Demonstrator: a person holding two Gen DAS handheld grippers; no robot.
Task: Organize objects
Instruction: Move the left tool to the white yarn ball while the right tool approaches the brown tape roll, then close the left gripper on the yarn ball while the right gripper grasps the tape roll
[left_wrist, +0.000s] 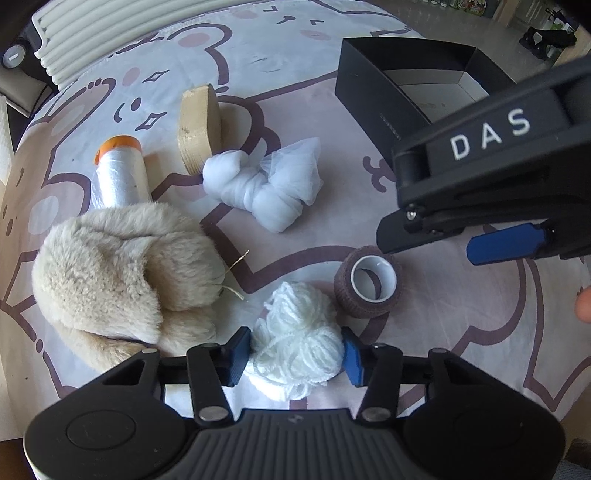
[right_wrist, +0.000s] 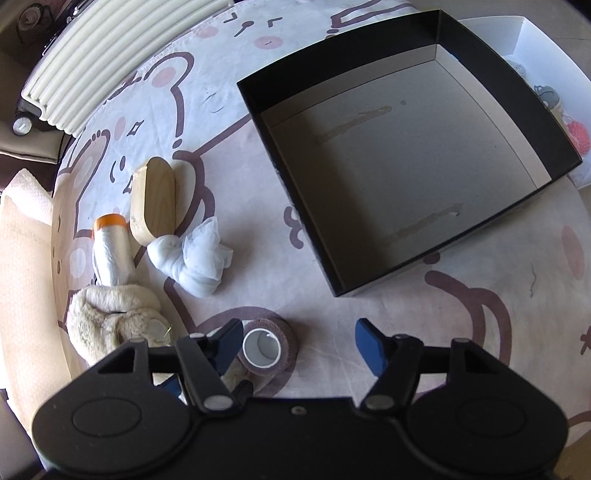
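Note:
A white yarn ball (left_wrist: 299, 343) lies on the bear-print cloth between the blue pads of my left gripper (left_wrist: 295, 354), and both pads touch its sides. A brown tape roll (right_wrist: 267, 347) with a white core stands just right of the yarn. My right gripper (right_wrist: 299, 343) hangs over it with its jaws wide; the roll sits against the left finger (right_wrist: 229, 338), with a gap to the right one. In the left wrist view the right gripper (left_wrist: 428, 251) reaches in from the right above the roll (left_wrist: 365, 288). An empty black box (right_wrist: 332, 62) stands behind.
A beige plush (left_wrist: 122, 277), an orange-capped white spool (left_wrist: 120, 173), a wooden block (left_wrist: 201, 129) and a knotted white mesh cloth (left_wrist: 269, 184) lie to the left. A white bin (right_wrist: 546, 48) holding small items sits behind the box. A ribbed white panel (right_wrist: 110, 62) borders the far left.

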